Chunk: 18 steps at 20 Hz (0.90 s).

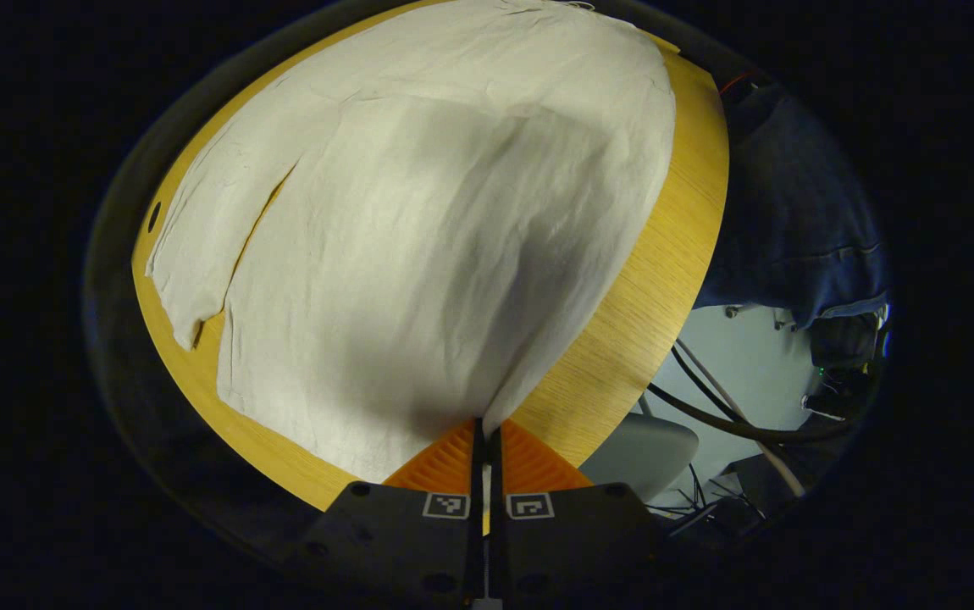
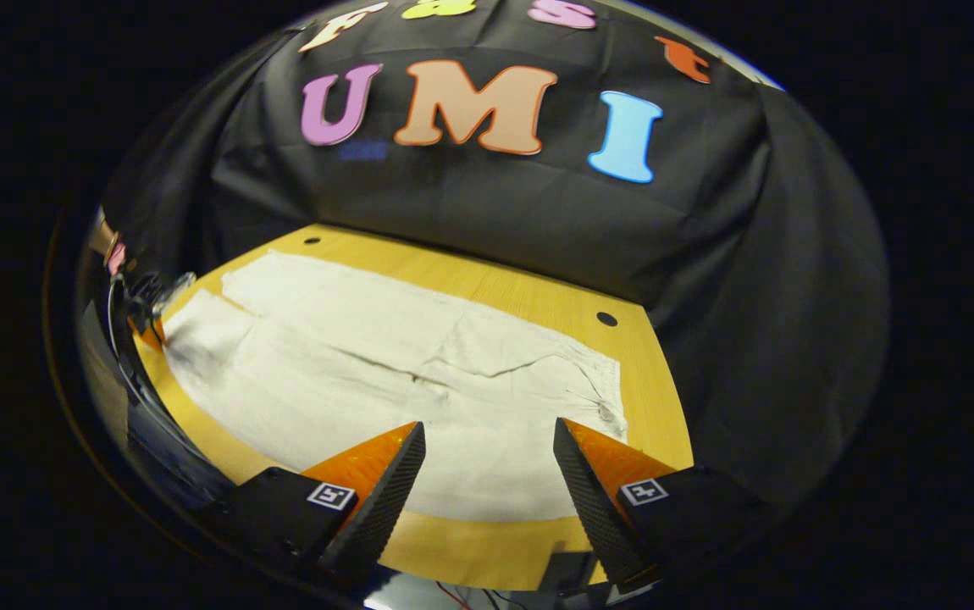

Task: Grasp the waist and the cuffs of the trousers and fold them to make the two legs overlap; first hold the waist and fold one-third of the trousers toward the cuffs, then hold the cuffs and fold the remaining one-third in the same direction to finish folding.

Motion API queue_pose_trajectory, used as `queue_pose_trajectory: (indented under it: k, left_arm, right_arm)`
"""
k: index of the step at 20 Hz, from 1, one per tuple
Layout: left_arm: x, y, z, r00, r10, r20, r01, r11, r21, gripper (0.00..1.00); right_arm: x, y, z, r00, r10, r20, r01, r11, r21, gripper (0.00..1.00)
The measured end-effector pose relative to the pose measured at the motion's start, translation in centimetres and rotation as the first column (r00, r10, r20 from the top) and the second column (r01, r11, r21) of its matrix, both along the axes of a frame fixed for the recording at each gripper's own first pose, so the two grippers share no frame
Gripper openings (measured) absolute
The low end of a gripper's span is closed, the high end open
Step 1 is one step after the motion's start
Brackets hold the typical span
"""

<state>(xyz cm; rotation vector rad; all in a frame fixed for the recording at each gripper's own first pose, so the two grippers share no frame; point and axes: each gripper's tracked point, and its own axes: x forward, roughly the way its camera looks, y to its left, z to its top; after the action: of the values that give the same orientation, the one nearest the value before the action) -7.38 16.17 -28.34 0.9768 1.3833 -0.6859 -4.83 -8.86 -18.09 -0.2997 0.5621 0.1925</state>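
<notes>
In the left gripper view we see our left gripper [image 1: 485,434] at the bottom, its two fingers pressed almost together with a thin fold of pale cloth pinched between the tips. In the right gripper view our right gripper [image 2: 489,442] sits low in the picture with its fingers [image 2: 390,491] spread wide apart, the tips pointing forward and gripping nothing, hovering above the surface

Wooden table [image 2: 529,296], pale trousers [image 2: 385,373] spread flat across it
</notes>
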Motion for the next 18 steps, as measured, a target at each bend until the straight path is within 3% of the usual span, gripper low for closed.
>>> queue_pose_trajectory:
  k: [4,8,10,14,16,18]
  left_arm:
    - [0.0,0.0,-0.1,1.000,0.010,0.010,-0.010,1.000,0.002,0.01]
    - [-0.3,0.3,-0.4,1.000,0.013,0.027,-0.014,1.000,0.016,0.01]
    - [-0.3,0.2,-0.4,0.999,0.012,0.039,-0.013,1.000,0.025,0.01]
    - [-0.3,0.3,-0.5,0.998,0.022,0.054,-0.024,0.999,0.036,0.01]
    - [-0.3,0.3,-0.5,0.997,0.028,0.067,-0.031,0.998,0.045,0.01]
    - [-0.3,0.1,-0.6,0.997,0.018,0.080,-0.023,0.998,0.057,0.01]
  right_arm:
    - [-2.3,-1.7,-3.9,0.974,0.167,-0.155,-0.193,0.967,-0.166,0.98]
    - [-2.9,-2.6,-8.2,0.903,0.292,-0.316,-0.374,0.896,-0.239,0.98]
    - [-3.0,-3.0,-9.9,0.860,0.324,-0.394,-0.442,0.858,-0.261,0.98]
    - [-3.5,-3.3,-13.3,0.746,0.373,-0.551,-0.567,0.790,-0.234,0.98]
    - [-3.0,-3.7,-14.2,0.724,0.373,-0.581,-0.589,0.772,-0.238,0.94]
    - [-2.5,-3.8,-14.8,0.705,0.373,-0.603,-0.604,0.761,-0.235,0.95]
